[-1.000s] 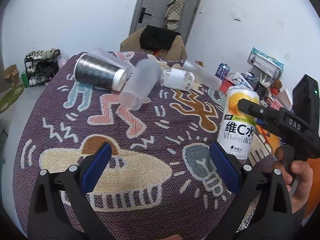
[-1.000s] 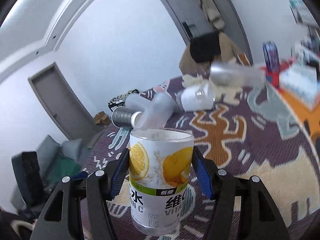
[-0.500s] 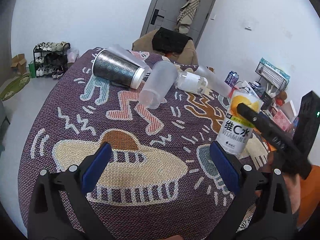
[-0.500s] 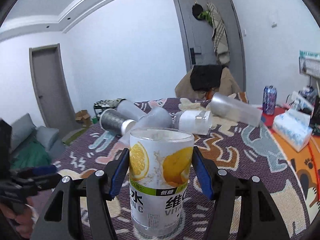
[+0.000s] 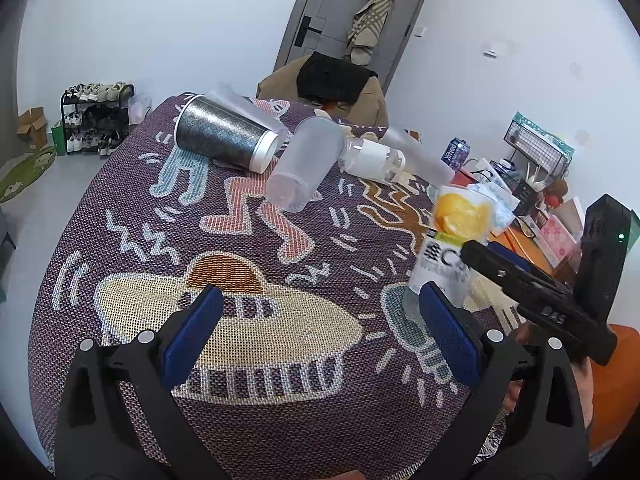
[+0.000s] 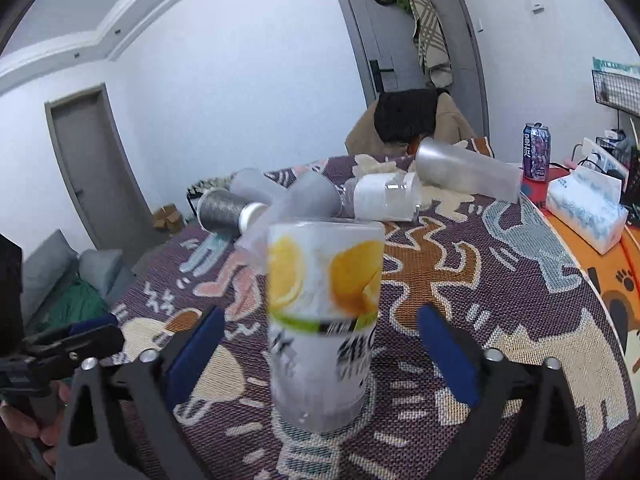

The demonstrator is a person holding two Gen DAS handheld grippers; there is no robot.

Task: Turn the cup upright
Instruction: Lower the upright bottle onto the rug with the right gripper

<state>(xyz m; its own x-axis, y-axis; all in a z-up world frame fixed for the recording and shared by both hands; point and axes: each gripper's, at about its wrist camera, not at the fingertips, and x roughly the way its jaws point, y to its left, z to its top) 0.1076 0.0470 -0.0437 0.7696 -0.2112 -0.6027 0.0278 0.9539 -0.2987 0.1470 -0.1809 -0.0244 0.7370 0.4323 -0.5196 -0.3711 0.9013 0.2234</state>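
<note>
Cup point(image 6: 324, 320) upright on desk point(image 6: 520, 320) | my right gripper point(image 6: 320, 344) wide open, released | left gripper point(image 5: 320, 332) open, empty | next: I withdraw.

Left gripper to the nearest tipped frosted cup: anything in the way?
Nothing visible. Only bare tablecloth lies between the open left gripper and the frosted cup. The upright lemon cup stands off to the right, outside that path, between the right gripper's open jaws.
</note>
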